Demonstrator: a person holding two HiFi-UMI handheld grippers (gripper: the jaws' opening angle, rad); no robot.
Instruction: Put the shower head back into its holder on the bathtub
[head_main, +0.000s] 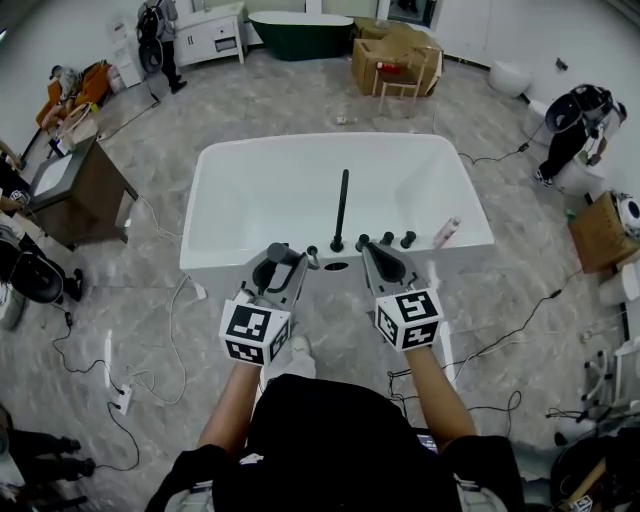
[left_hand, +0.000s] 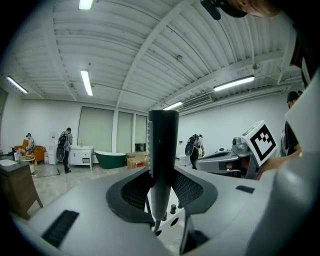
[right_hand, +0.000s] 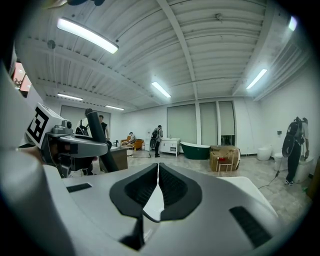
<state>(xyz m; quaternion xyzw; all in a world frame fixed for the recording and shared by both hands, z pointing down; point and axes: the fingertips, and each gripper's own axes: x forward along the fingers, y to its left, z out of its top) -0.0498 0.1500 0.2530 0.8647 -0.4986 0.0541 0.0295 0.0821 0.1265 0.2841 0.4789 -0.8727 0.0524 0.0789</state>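
My left gripper (head_main: 284, 262) is shut on the dark, stick-shaped shower head (left_hand: 163, 155), which stands upright between its jaws (left_hand: 161, 187). In the head view it hovers just before the near rim of the white bathtub (head_main: 230, 170), left of the dark oval holder hole (head_main: 336, 267). A tall black faucet spout (head_main: 343, 205) and three black knobs (head_main: 387, 239) stand on that rim. My right gripper (head_main: 384, 262) sits beside the left one, shut with nothing between its pads (right_hand: 158, 187). The right gripper view shows the shower head (right_hand: 96, 134) at its left.
A pink-and-white bottle (head_main: 447, 232) lies on the tub's right rim. Cables and a power strip (head_main: 120, 395) trail over the floor to the left. A dark cabinet (head_main: 75, 190) stands at left, cardboard boxes (head_main: 395, 55) and a green tub (head_main: 300, 32) behind. People stand around the edges.
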